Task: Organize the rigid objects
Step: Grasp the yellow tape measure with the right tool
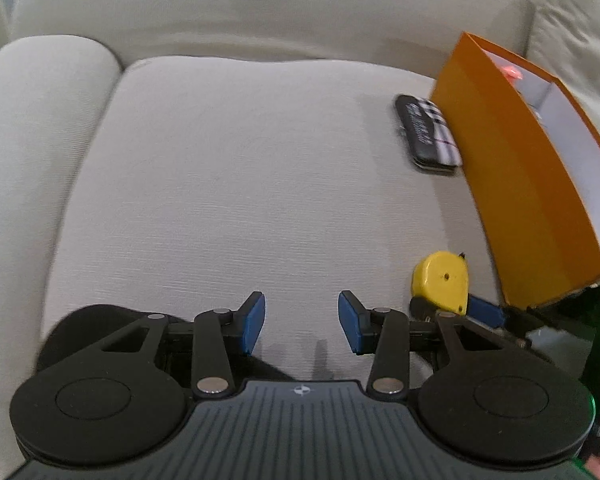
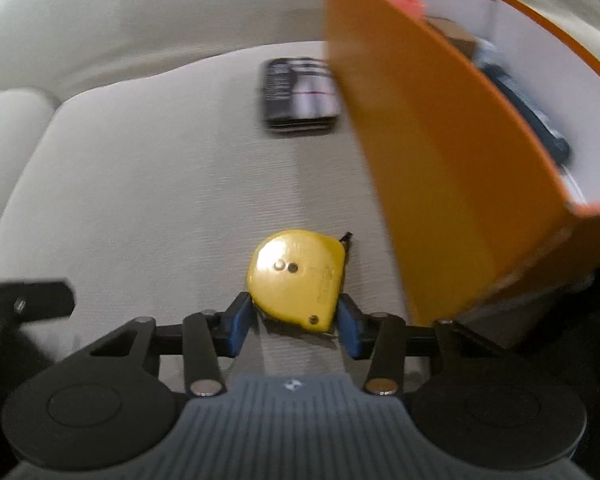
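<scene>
In the right wrist view the yellow tape measure (image 2: 296, 278) lay on the sofa cushion (image 2: 160, 200) at lower centre, directly between the blue pads of the right hand-held gripper (image 2: 294, 326), its flat face up. The pads bracketed its lower edges; whether they pressed or merely touched was unclear. The orange box (image 2: 440, 160) stood just to its right. The left hand-held gripper (image 1: 302, 322) was half open, empty, with the tape measure at its right.

text: none legible | black case (image 1: 426, 136): white lettering, too blurred to read | yellow tape measure (image 2: 296, 278): embossed marking, unreadable | gripper bodies: small emblem, no words
</scene>
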`<state>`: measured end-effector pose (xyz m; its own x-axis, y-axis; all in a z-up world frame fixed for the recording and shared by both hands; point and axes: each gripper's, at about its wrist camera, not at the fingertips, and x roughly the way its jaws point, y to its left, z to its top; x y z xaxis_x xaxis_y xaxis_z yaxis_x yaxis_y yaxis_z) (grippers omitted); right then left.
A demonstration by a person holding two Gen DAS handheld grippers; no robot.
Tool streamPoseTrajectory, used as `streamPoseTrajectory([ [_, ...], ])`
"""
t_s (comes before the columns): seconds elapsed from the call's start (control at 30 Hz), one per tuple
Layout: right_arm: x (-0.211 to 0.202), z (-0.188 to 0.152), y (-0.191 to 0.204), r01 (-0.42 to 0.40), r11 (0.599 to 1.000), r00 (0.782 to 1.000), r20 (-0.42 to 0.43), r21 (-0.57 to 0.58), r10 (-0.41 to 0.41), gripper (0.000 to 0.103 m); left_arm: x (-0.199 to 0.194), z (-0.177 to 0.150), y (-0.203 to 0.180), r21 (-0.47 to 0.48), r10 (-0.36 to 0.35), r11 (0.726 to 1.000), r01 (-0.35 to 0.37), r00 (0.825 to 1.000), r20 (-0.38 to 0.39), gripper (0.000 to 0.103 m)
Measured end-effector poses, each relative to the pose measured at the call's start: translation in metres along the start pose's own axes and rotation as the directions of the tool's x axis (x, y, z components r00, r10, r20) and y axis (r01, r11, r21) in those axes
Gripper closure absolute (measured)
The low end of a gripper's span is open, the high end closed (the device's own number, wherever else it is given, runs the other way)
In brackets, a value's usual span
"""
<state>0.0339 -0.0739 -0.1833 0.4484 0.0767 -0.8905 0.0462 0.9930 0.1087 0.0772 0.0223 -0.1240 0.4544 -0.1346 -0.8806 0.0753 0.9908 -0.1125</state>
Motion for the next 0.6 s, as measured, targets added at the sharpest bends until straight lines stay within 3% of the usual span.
streamPoseTrajectory([
  [0.17, -0.002, -0.005, 0.02, -0.028, 0.992, 1.0, -0.018, -0.12, 0.026, 0.054, -0.022, 0.003, 0.01, -0.034, 0.057, 0.998, -0.056, 0.997, 0.043, 0.053],
  [0.43, 0.002, 0.007, 0.014, -0.033, 0.992, 0.999, -0.04, -0.122, 0.028, 0.04, -0.043, 0.001, 0.018, -0.055, 0.087, 0.995, -0.083, 0.993, 0.075, 0.053],
  [0.6, 0.005, 0.013, 0.013, -0.041, 0.99, 0.997, -0.064, -0.135, 0.032, 0.04, -0.051, -0.003, 0.013, -0.049, 0.084, 0.996, -0.08, 0.993, 0.085, 0.053],
])
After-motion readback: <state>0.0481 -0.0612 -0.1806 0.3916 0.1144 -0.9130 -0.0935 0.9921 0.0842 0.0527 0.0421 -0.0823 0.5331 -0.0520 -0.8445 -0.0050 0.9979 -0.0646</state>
